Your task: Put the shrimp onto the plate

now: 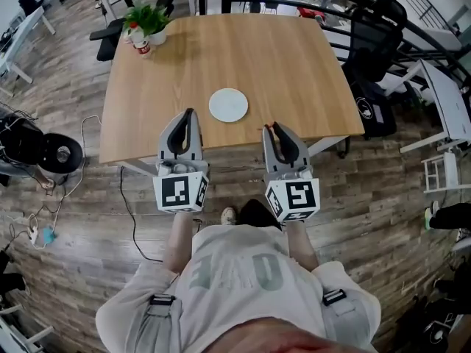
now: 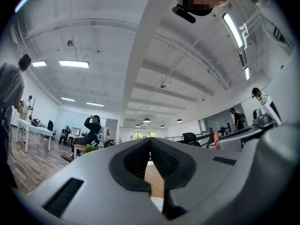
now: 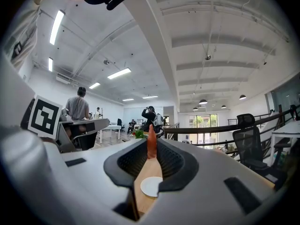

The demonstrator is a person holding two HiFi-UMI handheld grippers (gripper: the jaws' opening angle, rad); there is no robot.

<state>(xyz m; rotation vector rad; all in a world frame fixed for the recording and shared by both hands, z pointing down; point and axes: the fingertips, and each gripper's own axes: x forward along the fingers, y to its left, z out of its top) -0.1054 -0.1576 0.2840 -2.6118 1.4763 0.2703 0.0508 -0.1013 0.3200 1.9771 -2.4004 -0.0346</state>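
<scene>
Head view: the wooden surface stretched out beyond both pairs of fingers, with its near edge just under their tips. The person's pale-shirted torso stood behind the fingers, on a plank floor.

The left gripper was held level, with its marker cube toward the person. In the left gripper view, its dark ribbed fingers met at the tips with nothing between them. Only a slit of wood and a sliver of white showed through the hollow below the tips.

The right gripper hung level beside it, well apart. Its fingers were clamped on the shrimp, an orange-red piece that stood upright and poked up past the fingertips. In the head view the shrimp showed as a small reddish bit at those fingertips.

A potted green plant sat far beyond the left fingers, at the far left corner of the surface, with a small can next to it.

The white round plate lay bare, a little ahead of both pairs of fingertips and between them. In the right gripper view the plate appeared below the clamped shrimp, through the gap between the fingers.
</scene>
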